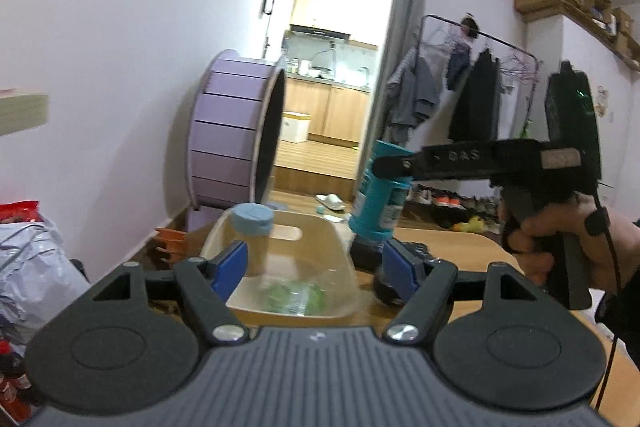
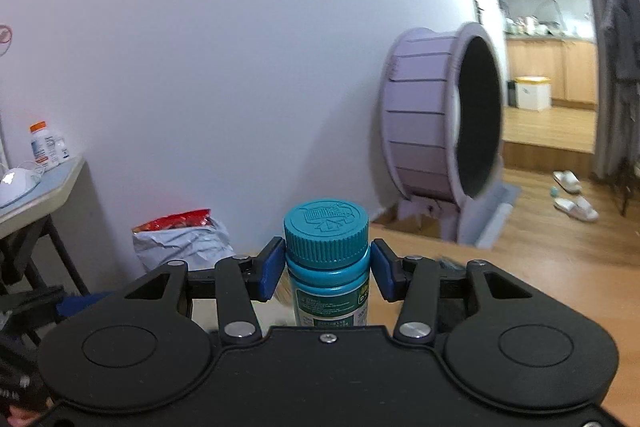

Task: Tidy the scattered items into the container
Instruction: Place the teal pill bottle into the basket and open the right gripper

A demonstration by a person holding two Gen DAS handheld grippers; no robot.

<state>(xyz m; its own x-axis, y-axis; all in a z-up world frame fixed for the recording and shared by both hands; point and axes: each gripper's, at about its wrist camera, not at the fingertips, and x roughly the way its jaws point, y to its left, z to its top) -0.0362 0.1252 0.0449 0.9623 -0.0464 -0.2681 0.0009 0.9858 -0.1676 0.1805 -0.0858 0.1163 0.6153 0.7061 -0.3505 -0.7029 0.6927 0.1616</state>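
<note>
My right gripper (image 2: 327,267) is shut on a teal pill bottle (image 2: 326,231) with a ribbed teal cap, and one blue pad sits on each side just below the cap. In the left wrist view the teal pill bottle (image 1: 378,211) hangs tilted in the air under the right gripper (image 1: 390,167), to the right of a beige plastic bin (image 1: 340,247). My left gripper (image 1: 316,267) stands open in front of that bin. A tan jar with a light-blue lid (image 1: 252,227) stands upright just past its left pad. Something green-labelled (image 1: 296,297) lies in the bin.
The bin sits on a wooden table (image 1: 460,247), with a dark object (image 1: 370,253) beside it. A purple wheel (image 2: 436,119) stands by the wall, and a red and white bag (image 2: 180,239) lies on the left. A clothes rack (image 1: 480,87) stands behind the hand (image 1: 560,239) holding the right gripper.
</note>
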